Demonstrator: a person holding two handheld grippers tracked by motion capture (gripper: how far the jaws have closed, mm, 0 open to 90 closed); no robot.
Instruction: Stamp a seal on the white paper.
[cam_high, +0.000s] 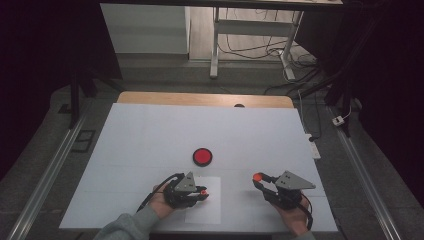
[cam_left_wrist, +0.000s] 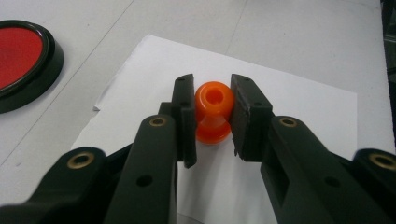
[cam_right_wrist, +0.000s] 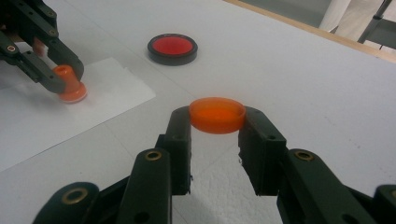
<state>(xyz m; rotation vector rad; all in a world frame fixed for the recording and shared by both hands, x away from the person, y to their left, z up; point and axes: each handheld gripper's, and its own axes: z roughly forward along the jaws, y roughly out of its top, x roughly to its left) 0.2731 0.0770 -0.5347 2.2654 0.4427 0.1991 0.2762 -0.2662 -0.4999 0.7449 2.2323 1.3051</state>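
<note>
Orange spool (cam_left_wrist: 214, 113), orange cap (cam_right_wrist: 217, 115), seemingly red-and-black disc (cam_right_wrist: 172, 48).

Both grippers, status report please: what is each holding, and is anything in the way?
Left gripper shut on orange stamp, over paper. Right gripper shut on orange cap. Red ink pad apart, nothing blocking.

High view hangs overhead, looking forward and down on the whole white surface (cam_high: 150, 130). Both gripper cams sit low and close, peering along their own jaws. All three catch the red disc (cam_high: 202, 156) and paper sheet (cam_right_wrist: 107, 100).
</note>
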